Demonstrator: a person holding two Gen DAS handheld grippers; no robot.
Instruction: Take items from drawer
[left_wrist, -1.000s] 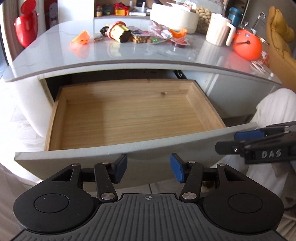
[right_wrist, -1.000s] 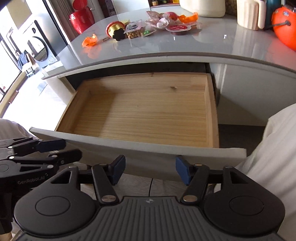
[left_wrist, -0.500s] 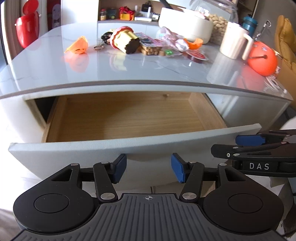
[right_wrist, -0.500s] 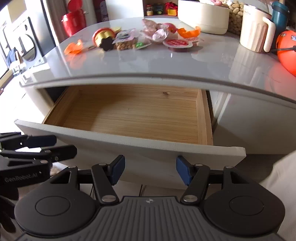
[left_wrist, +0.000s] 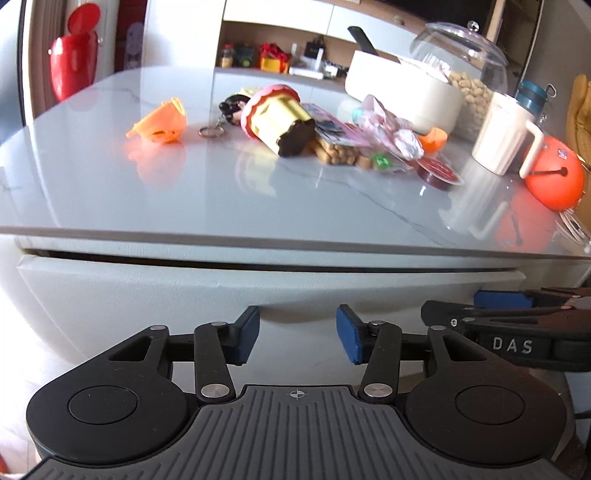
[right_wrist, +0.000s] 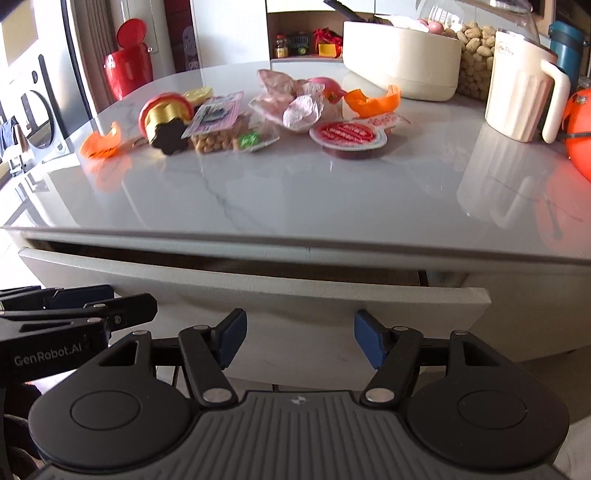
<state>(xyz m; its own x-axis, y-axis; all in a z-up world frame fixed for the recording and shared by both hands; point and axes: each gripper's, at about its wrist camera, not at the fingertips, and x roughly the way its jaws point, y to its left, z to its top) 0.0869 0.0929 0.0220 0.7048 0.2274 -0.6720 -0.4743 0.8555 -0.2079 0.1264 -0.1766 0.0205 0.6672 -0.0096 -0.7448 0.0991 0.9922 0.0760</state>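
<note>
my left gripper has just been closing a little but its jaws are apart with nothing between them; my right gripper is wider, also empty. both sit just before the drawer front, nearly pushed in, a thin gap showing. beyond, the counter carries snack packets, an orange wrapper and a cream jug.

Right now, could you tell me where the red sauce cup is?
In the right wrist view the red sauce cup sits on the countertop, centre-right, just in front of the orange wrapper.
</note>
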